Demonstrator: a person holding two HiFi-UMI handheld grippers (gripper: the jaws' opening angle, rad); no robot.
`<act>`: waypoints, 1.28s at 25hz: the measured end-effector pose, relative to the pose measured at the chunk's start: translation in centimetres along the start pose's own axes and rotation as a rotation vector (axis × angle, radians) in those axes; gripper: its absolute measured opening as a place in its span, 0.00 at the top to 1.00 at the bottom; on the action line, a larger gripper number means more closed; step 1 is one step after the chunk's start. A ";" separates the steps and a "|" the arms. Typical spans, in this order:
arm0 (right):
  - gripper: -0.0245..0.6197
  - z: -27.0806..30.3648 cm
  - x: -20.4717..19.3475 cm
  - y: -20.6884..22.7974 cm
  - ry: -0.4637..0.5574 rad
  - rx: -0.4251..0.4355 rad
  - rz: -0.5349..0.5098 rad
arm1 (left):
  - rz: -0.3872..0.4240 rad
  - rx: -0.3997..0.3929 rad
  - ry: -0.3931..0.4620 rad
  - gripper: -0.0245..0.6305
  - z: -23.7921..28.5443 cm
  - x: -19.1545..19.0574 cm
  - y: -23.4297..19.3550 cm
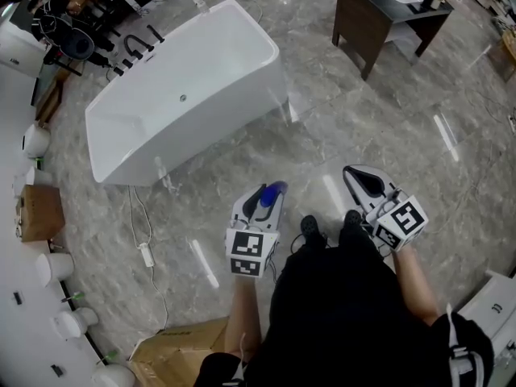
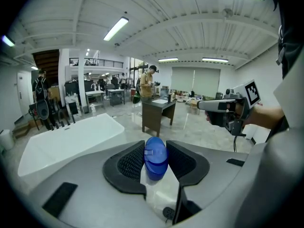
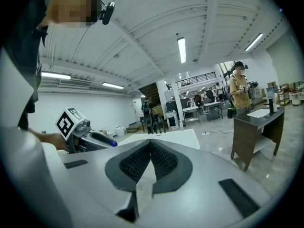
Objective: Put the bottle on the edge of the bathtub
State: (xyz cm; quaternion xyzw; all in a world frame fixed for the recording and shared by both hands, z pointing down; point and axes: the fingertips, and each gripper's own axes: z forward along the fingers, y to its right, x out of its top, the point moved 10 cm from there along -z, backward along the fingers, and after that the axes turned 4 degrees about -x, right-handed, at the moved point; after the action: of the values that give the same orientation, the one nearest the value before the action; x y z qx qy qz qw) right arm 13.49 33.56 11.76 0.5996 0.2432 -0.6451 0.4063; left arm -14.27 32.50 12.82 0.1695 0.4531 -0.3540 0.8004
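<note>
A bottle with a blue cap (image 2: 156, 158) sits between the black pads of my left gripper (image 2: 156, 161), which is shut on it. In the head view the left gripper (image 1: 266, 198) is held in front of the person, the blue bottle (image 1: 270, 193) poking out past its tips. The white bathtub (image 1: 185, 95) stands on the grey floor ahead and to the left, some way off; it also shows at the left in the left gripper view as the bathtub (image 2: 71, 139). My right gripper (image 3: 150, 156) is shut with nothing in it, and in the head view the right gripper (image 1: 367, 184) is held at the right.
A dark wooden vanity (image 1: 387, 10) with a white basin stands at the back right. Black tap fittings (image 1: 137, 47) are beside the tub's far end. White fixtures line the left wall (image 1: 48, 264), and a cardboard box (image 1: 173, 349) lies near the person's feet. A cable (image 1: 145, 252) runs across the floor.
</note>
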 end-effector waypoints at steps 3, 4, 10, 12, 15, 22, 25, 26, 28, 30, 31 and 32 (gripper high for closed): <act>0.94 -0.3 -0.6 -0.3 -0.013 -0.013 0.010 | 0.000 0.001 0.003 0.73 -0.2 -0.5 0.1; 0.94 -0.4 -0.7 -0.5 -0.016 -0.016 0.012 | -0.003 0.001 0.003 0.73 -0.2 -0.7 0.2; 0.94 -0.1 -1.3 0.5 -0.048 -0.004 0.015 | -0.027 0.009 -0.011 0.74 0.9 -0.8 0.4; 0.94 0.7 -1.3 1.5 -0.053 0.011 0.020 | -0.035 0.014 -0.020 0.74 1.8 -0.4 0.2; 0.94 2.6 -1.2 3.8 -0.061 0.040 0.030 | -0.056 0.033 -0.030 0.73 3.3 0.6 -0.3; 0.94 9.6 1.0 10.3 -0.081 0.155 0.026 | -0.113 0.135 -0.020 0.74 8.5 4.2 -3.7; 0.94 12.6 2.2 13.6 -0.084 0.215 0.015 | -0.148 0.175 -0.015 0.74 11.4 6.1 -4.9; 0.94 13.5 2.6 14.6 -0.087 0.236 0.010 | -0.163 0.193 -0.011 0.74 12.3 6.7 -5.3; 0.94 15.2 3.5 16.6 -0.095 0.280 0.004 | -0.187 0.234 -0.004 0.73 14.0 7.8 -5.8; 0.94 16.9 4.1 18.3 -0.111 0.324 -0.002 | -0.207 0.274 0.001 0.74 15.5 8.8 -6.4; 0.94 17.8 4.3 19.0 -0.122 0.347 -0.007 | -0.218 0.293 0.004 0.73 16.1 9.1 -6.7; 0.94 18.6 4.4 19.7 -0.135 0.371 -0.013 | -0.228 0.313 0.006 0.73 16.7 9.3 -7.1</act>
State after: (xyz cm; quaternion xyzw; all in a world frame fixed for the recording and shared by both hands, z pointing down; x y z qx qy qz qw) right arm 19.04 6.77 13.98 0.6179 0.0960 -0.7204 0.2999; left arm -6.12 13.84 14.18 0.2405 0.4112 -0.5082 0.7175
